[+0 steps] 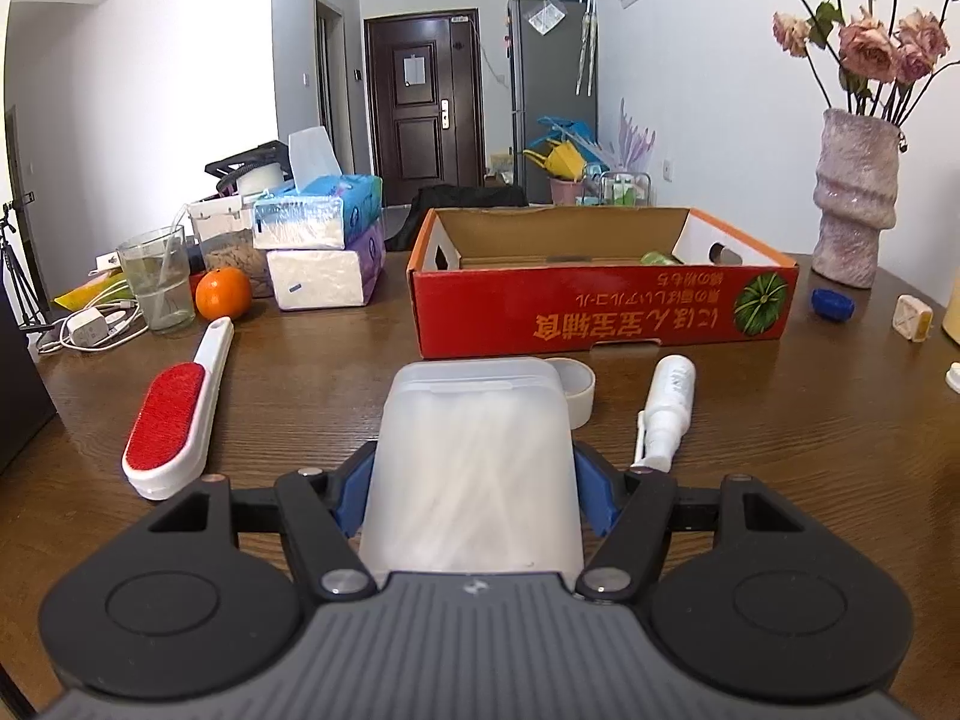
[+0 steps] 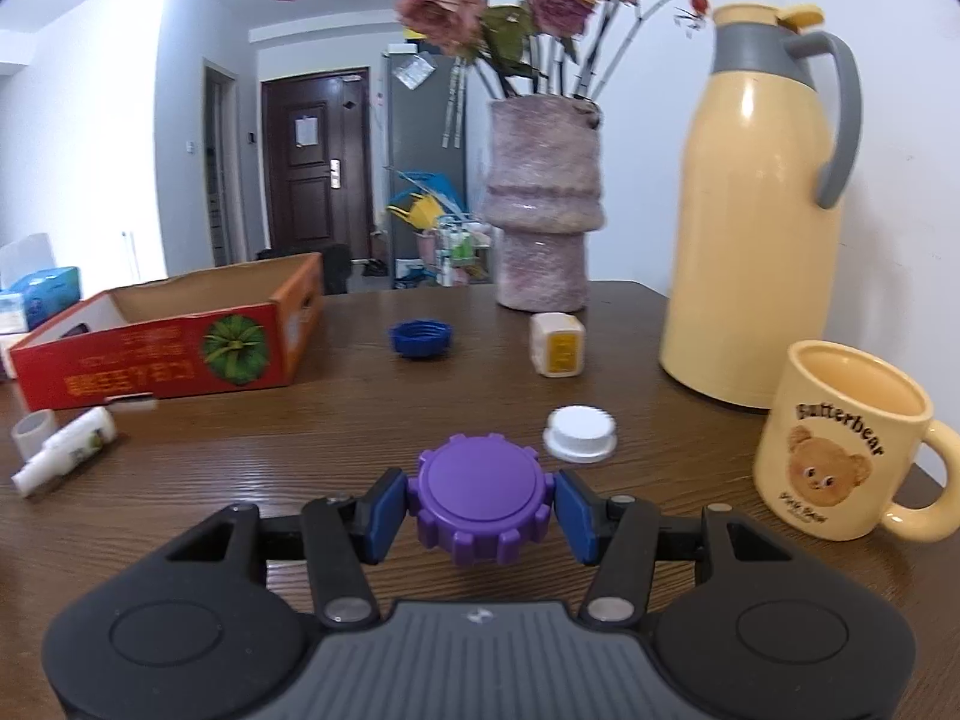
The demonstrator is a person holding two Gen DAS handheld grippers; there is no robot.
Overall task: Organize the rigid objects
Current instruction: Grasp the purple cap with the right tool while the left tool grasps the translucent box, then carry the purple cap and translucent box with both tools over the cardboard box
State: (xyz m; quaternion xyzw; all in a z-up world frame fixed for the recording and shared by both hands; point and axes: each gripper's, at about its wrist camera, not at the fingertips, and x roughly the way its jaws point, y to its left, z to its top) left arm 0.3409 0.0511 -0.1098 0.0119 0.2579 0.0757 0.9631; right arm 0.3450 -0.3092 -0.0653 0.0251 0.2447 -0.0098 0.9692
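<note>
The left gripper has its jaws closed partway on a translucent white plastic box, blue pads pressing its 2 sides. The box's long axis runs straight away from the camera, its lidded end pointing toward a red cardboard tray farther back on the wooden surface. Pale stick-like contents show through its walls but are too blurred to name. The box hides part of a white tape roll behind it.

The right gripper has its jaws narrowly set, clamped on a purple notched cap held flat face up above the surface; its underside is hidden.

Only the left view shows a red lint brush, its handle angled away to the right, an orange, a glass of water and stacked tissue packs. Something green lies inside the tray, mostly hidden by its wall.

Only the right view shows a cream thermos jug, a bear mug and a white cap.

Both views show a white spray bottle lying on its side, a blue cap, a small white-and-yellow box and a pink vase of dried roses.
</note>
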